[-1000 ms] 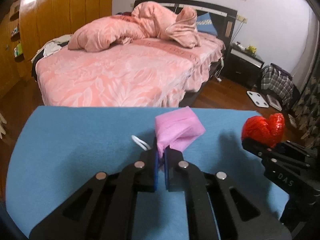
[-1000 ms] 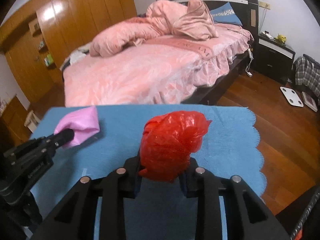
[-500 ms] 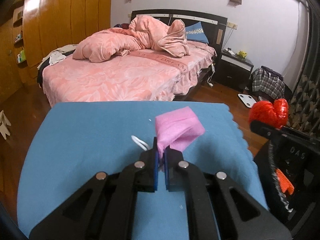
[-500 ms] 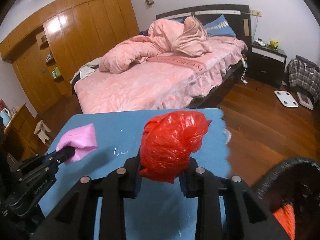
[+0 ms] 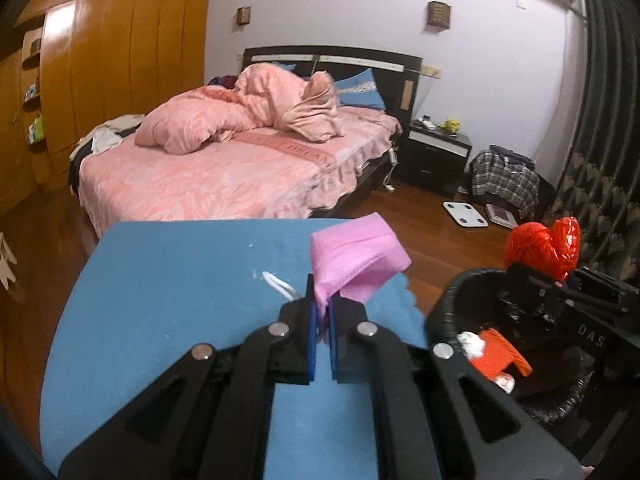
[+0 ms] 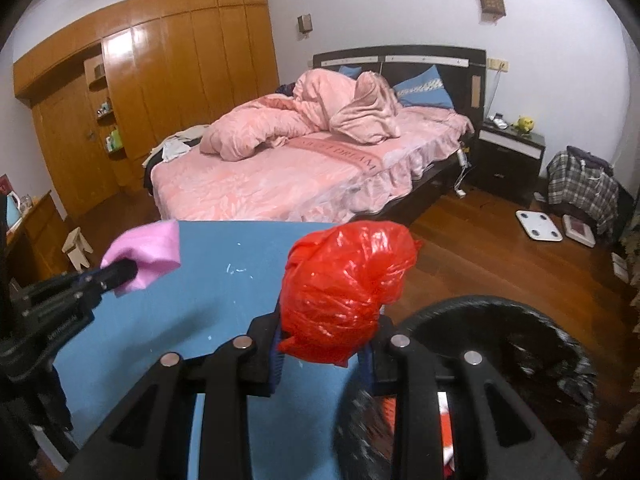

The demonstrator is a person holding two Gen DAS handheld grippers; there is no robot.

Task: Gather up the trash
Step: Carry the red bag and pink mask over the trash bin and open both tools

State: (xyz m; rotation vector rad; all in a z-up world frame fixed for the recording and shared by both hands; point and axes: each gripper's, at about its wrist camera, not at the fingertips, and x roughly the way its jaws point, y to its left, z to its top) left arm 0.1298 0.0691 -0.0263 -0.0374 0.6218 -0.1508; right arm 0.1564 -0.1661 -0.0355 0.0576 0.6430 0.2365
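My left gripper (image 5: pixel 322 308) is shut on a crumpled pink wrapper (image 5: pixel 354 260), held in the air above the blue-covered table (image 5: pixel 180 300). The same pink wrapper (image 6: pixel 148 254) shows at the left of the right wrist view. My right gripper (image 6: pixel 324 344) is shut on a crumpled red plastic bag (image 6: pixel 344 292), which hangs near the rim of a black-lined trash bin (image 6: pixel 520 312). From the left wrist view the red bag (image 5: pixel 540 246) sits over the bin (image 5: pixel 460 300), which holds orange and white scraps (image 5: pixel 496 356).
A white scrap (image 5: pixel 280 284) lies on the blue cloth near its right edge. Beyond the table stand a bed with pink bedding (image 5: pixel 240 160), a dark nightstand (image 5: pixel 436 156), a plaid bag (image 5: pixel 504 176) and a white scale (image 5: pixel 466 214) on the wooden floor.
Both grippers have pulled back and risen with their loads. The trash bin has come into view at the lower right, and the red bag now hangs by its rim.
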